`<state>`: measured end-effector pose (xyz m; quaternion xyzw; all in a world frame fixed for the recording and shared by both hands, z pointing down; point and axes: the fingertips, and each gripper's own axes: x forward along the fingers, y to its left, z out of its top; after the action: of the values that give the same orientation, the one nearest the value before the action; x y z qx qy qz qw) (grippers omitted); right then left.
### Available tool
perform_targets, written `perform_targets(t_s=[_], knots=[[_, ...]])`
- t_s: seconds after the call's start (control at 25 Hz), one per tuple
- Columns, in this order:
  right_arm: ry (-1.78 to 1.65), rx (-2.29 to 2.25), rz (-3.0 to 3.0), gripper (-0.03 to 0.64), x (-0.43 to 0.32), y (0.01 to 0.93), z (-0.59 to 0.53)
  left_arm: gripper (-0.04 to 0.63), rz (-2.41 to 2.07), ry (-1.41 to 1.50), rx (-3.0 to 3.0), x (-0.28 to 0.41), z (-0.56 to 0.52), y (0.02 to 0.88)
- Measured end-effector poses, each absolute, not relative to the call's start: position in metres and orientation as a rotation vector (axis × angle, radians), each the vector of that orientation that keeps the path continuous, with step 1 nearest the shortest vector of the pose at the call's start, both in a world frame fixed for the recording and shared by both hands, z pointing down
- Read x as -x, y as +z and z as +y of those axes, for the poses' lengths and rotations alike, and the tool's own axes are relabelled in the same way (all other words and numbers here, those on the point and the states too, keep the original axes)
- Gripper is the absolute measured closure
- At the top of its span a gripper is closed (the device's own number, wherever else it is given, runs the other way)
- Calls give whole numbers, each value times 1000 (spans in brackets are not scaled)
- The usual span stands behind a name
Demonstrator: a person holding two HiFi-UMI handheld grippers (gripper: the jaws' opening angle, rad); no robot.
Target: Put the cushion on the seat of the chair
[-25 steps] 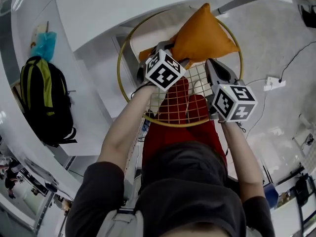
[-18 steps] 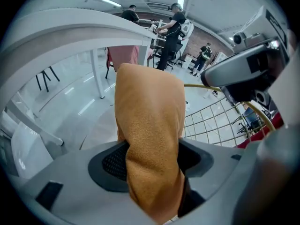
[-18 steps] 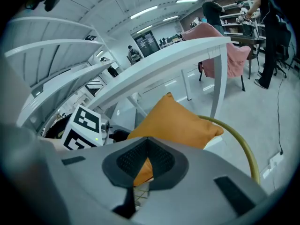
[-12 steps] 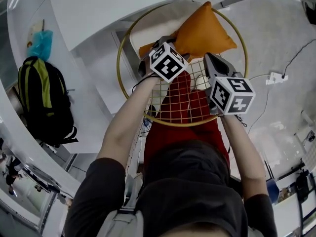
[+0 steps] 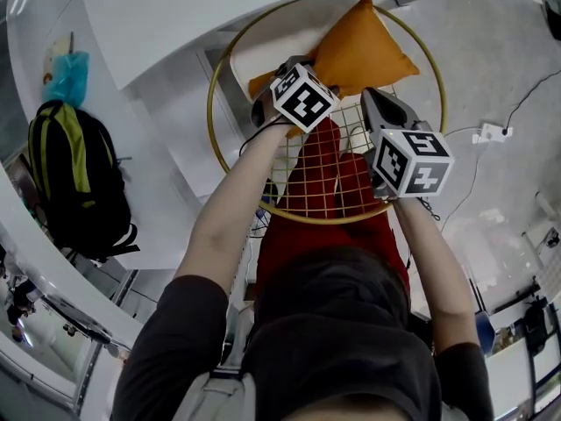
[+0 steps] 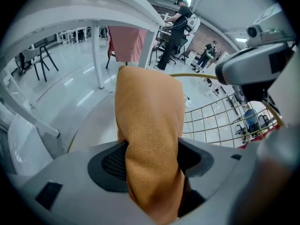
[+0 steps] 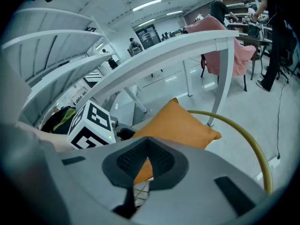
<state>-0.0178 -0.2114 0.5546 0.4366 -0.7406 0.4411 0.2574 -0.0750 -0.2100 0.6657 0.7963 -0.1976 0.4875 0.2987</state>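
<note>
Lower now than a second ago, the cushion (image 5: pixel 361 53) closes on the chair (image 5: pixel 209 125). Head view: it hangs over the far side of the seat (image 5: pixel 302 191), apparently not yet laid flat. Left gripper view: the left gripper (image 6: pixel 151 159) is clamped on the cushion's corner. Right gripper view: the right gripper (image 7: pixel 146 147) has its jaws together, empty, with the cushion beyond. Setting down and letting go are left, I'd say.
</note>
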Motion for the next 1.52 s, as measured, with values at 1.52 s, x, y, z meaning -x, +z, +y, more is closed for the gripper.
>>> perform_targets(t_s=[1.52], knots=[[1185, -1214, -2029, 600, 17, 545, -229, 186, -576, 1240, -2174, 66, -221, 666]])
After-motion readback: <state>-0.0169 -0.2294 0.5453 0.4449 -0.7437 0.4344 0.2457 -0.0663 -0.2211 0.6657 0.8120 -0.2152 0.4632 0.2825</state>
